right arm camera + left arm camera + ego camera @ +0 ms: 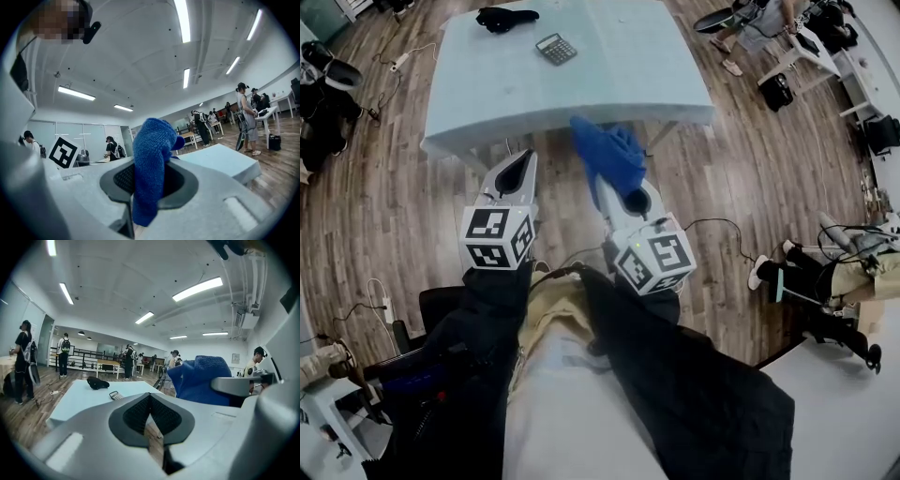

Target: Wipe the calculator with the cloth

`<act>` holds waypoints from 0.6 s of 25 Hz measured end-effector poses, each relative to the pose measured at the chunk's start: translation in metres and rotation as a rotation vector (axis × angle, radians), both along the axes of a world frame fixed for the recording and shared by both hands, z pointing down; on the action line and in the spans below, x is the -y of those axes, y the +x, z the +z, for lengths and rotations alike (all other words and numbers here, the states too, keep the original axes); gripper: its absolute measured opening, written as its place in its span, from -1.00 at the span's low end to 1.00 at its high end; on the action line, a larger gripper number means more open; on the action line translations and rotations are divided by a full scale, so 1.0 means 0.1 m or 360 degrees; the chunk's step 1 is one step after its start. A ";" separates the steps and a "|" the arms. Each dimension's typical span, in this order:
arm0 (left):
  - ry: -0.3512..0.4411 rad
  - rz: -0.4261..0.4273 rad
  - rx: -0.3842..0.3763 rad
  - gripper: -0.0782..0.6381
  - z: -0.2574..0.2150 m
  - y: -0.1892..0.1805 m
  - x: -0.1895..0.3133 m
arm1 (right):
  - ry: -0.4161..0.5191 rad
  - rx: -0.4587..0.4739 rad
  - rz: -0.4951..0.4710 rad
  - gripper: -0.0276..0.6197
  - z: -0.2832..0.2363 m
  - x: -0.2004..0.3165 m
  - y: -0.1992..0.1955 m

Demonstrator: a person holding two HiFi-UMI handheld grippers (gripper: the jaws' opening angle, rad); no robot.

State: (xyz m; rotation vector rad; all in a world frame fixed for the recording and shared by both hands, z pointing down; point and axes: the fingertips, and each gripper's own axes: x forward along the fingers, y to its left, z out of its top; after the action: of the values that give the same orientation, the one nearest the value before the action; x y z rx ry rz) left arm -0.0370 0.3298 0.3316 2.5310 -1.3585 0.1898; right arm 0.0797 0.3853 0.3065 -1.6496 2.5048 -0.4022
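head view, calculator (556,48): lies flat on the light blue tabletop (637,84), about mid-width, well back from the near edge, nothing touching it.
head view, black item (506,17): toward the far left of the tabletop, apart from the calculator; too small to tell what it is.
head view, left gripper (521,167): over the wooden floor (394,206), short of the near edge.
head view, right gripper (622,192): just beside the left one, blue cloth (607,155) sticking out of it toward the near edge.
left gripper view, jaws: pads pressed together, nothing between.
left gripper view, ahead: calculator (116,395) on the tabletop, black item (97,383) behind it, cloth (199,380) at right.
right gripper view, jaws: clamped on the cloth (151,173), which stands upright between the pads.
right gripper view, tabletop (220,161): a corner shows ahead, at right.
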 end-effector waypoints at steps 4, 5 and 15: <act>-0.0048 -0.0013 0.0027 -0.78 0.11 0.01 -0.01 | -0.0043 0.0025 -0.0021 -0.64 0.10 0.02 0.01; -0.0061 -0.0017 0.0036 -0.78 0.14 -0.01 -0.02 | -0.0056 0.0033 -0.0025 -0.64 0.13 0.01 0.00; -0.0157 -0.0036 0.0077 -0.78 0.39 -0.13 0.04 | -0.0165 0.0087 0.0011 -0.64 0.39 0.10 0.08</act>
State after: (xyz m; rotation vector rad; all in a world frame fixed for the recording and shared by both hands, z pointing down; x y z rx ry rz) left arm -0.0495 0.3257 0.3707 2.4441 -1.3598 0.3079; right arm 0.0881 0.3753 0.3458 -1.6590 2.4771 -0.5774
